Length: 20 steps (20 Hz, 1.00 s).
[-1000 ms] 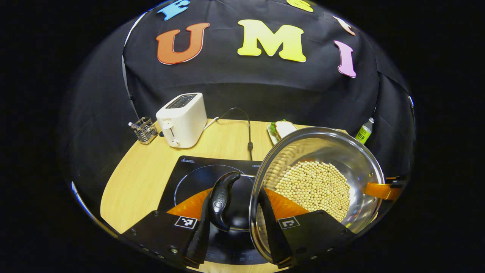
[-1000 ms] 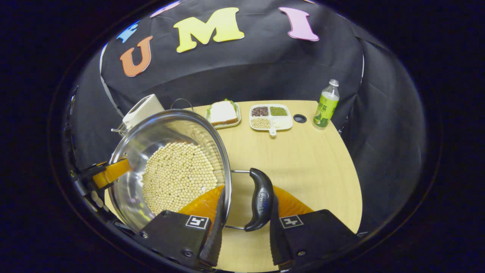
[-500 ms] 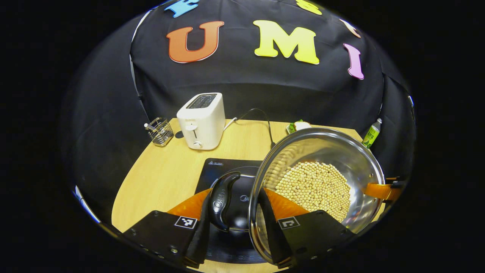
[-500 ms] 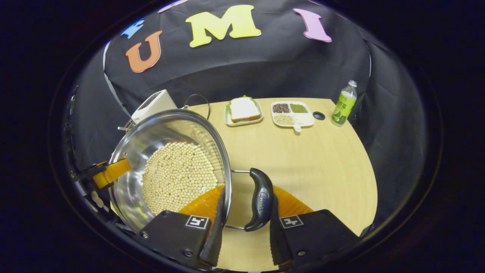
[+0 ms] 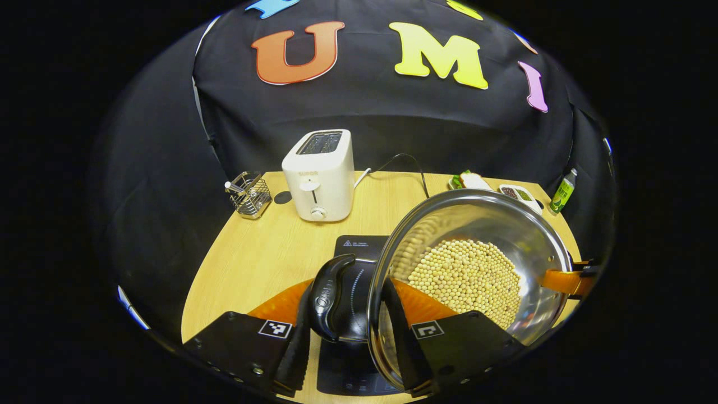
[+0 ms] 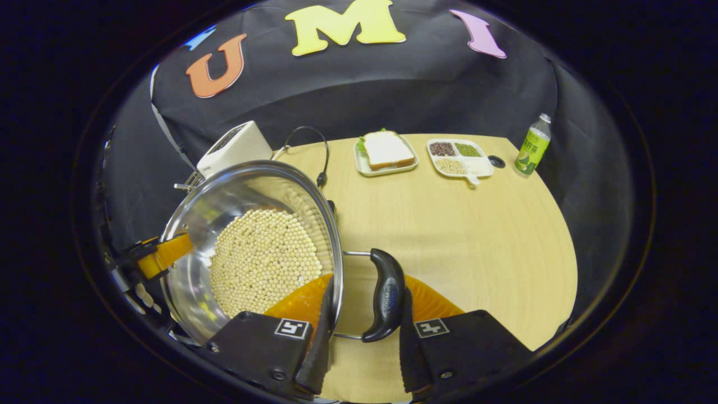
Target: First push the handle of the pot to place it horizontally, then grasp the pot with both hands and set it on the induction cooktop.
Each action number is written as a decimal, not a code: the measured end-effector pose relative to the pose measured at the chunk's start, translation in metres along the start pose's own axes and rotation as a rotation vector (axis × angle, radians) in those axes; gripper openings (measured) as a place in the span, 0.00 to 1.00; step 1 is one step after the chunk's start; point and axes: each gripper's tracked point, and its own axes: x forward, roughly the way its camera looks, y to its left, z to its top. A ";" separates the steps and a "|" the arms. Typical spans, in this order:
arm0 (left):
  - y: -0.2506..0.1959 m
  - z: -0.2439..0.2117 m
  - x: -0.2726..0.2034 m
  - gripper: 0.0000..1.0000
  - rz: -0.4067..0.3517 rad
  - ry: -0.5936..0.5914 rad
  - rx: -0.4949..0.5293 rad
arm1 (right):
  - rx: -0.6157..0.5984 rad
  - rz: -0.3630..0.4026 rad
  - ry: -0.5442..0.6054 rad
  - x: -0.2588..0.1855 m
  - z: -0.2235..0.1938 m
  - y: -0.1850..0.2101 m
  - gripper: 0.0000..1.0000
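The pot [image 5: 477, 264], filled with beans [image 5: 463, 278], is carried clear of the desk [image 5: 263, 258] by both handles: the left claw [image 5: 342, 342] is clamped on the left handle [image 5: 328, 297], the right claw [image 6: 359, 342] on the right handle [image 6: 384, 294]. Over the last second the cooktop [image 5: 353, 308] has been brought under the pot's left side, so lowering appears near. Open desk lies rightward; the toaster [image 5: 320, 174] stands well behind

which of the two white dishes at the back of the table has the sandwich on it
The plain plate, the one nearer the toaster, carries the sandwich. The other, the divided tray closer to the bottle, holds beans in compartments.
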 end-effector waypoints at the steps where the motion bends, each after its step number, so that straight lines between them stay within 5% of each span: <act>1: 0.005 -0.001 0.004 0.62 0.000 0.005 0.000 | 0.005 -0.002 0.005 0.004 -0.001 0.004 0.52; 20: 0.031 -0.034 0.049 0.63 -0.038 0.045 -0.004 | 0.029 -0.045 0.033 0.044 -0.019 0.031 0.55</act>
